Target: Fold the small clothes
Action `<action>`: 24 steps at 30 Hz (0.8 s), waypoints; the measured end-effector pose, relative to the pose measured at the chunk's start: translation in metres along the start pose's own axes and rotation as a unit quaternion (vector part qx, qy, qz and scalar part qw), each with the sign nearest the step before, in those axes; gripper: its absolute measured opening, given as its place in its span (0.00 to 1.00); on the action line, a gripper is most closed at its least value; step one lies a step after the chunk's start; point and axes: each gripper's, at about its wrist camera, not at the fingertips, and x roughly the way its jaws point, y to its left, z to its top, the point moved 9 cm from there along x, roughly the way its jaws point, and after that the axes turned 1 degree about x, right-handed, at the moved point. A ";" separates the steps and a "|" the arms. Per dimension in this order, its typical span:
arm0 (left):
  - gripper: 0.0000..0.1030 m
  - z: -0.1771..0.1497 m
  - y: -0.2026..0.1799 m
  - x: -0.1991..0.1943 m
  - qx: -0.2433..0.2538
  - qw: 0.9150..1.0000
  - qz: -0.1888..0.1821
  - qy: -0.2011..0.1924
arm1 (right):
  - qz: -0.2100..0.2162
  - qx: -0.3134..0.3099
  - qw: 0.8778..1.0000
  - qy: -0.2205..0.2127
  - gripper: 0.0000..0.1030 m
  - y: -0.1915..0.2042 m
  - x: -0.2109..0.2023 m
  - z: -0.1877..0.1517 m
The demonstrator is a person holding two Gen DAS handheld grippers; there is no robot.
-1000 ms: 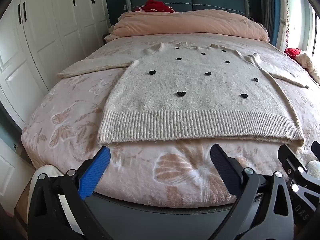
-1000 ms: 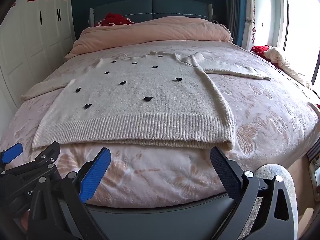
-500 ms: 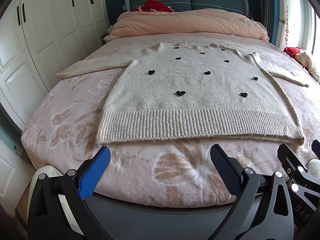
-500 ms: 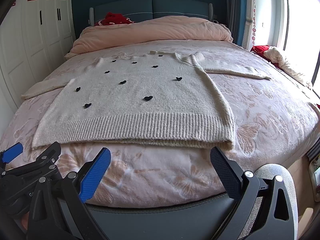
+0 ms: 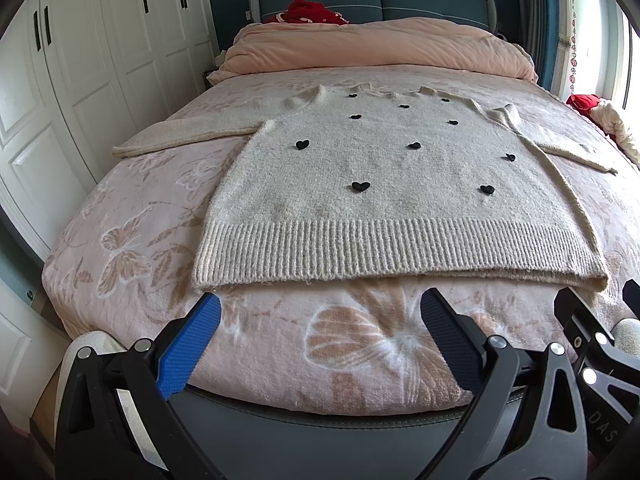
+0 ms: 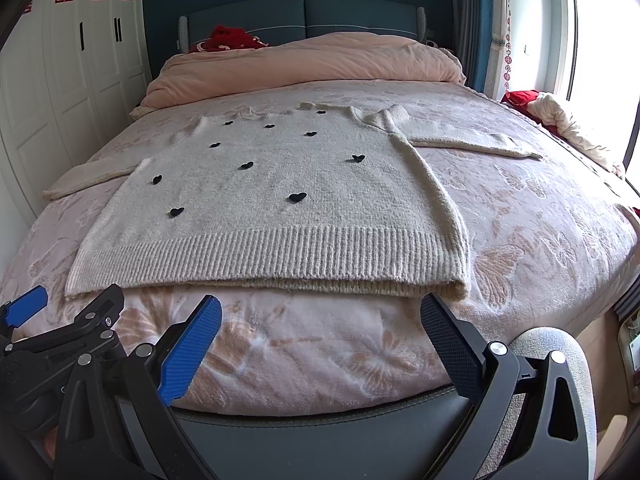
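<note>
A cream knit sweater with small black hearts lies flat on the bed, sleeves spread to both sides, ribbed hem toward me; it also shows in the right wrist view. My left gripper is open and empty, held just short of the hem near its left part. My right gripper is open and empty, just short of the hem near its right corner. The left gripper's body shows at the lower left of the right wrist view.
The bed has a pink butterfly-print blanket and a dark footboard edge. A pink duvet is piled at the head. White wardrobes stand on the left. Red and cream cloth lies at the right by the window.
Both grippers have drifted very slightly; the sweater sits a touch lower in the views. Nothing was taken hold of.
</note>
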 end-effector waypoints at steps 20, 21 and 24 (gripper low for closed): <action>0.95 0.001 -0.001 -0.001 0.002 1.000 0.001 0.000 | 0.002 0.006 1.000 0.004 0.95 -0.001 0.001 -0.001; 0.95 0.001 -0.001 -0.001 0.002 1.000 0.001 0.000 | 0.003 0.006 1.000 0.004 0.95 -0.001 0.001 -0.001; 0.95 0.000 -0.001 -0.001 0.002 1.000 0.000 0.000 | 0.004 0.007 1.000 0.004 0.95 -0.001 0.001 -0.001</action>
